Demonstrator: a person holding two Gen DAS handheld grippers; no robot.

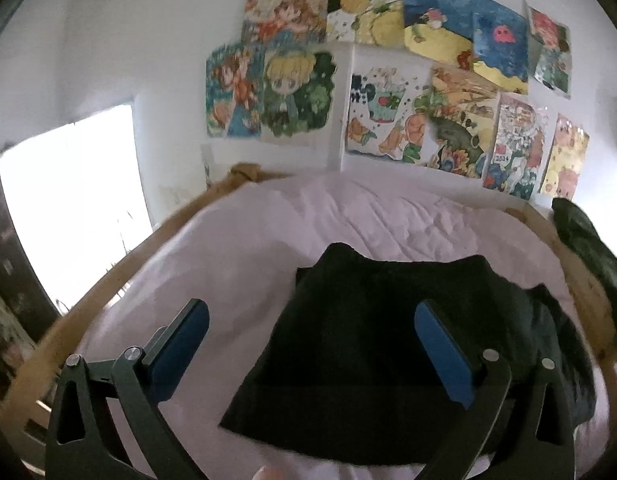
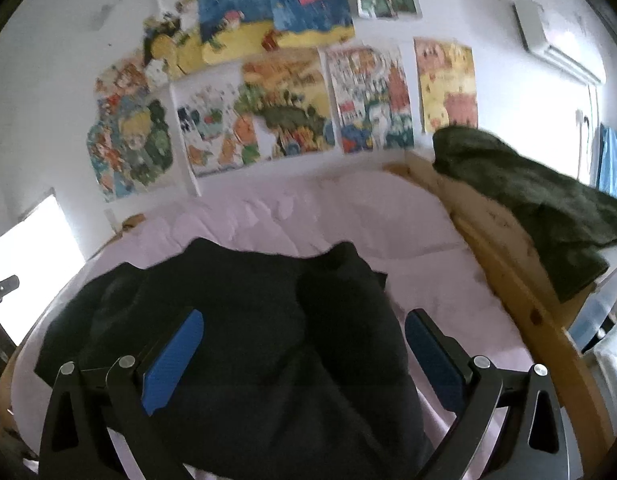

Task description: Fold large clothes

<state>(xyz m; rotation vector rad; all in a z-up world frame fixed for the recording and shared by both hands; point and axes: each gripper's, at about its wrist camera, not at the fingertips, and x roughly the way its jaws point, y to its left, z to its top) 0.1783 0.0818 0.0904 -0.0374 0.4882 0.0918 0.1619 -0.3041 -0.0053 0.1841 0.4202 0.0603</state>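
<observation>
My left gripper [image 1: 311,338] and right gripper [image 2: 304,354] both gape wide, gripping nothing. One black garment [image 1: 360,340] lies partly folded on the pink sheet [image 1: 408,216], inside the wooden bed frame [image 2: 520,280]. One dark green cloth [image 2: 540,200] drapes over the frame's right end.

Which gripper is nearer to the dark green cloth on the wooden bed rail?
Right. The right gripper has the green cloth close on its right; from the left gripper it lies far right.
</observation>
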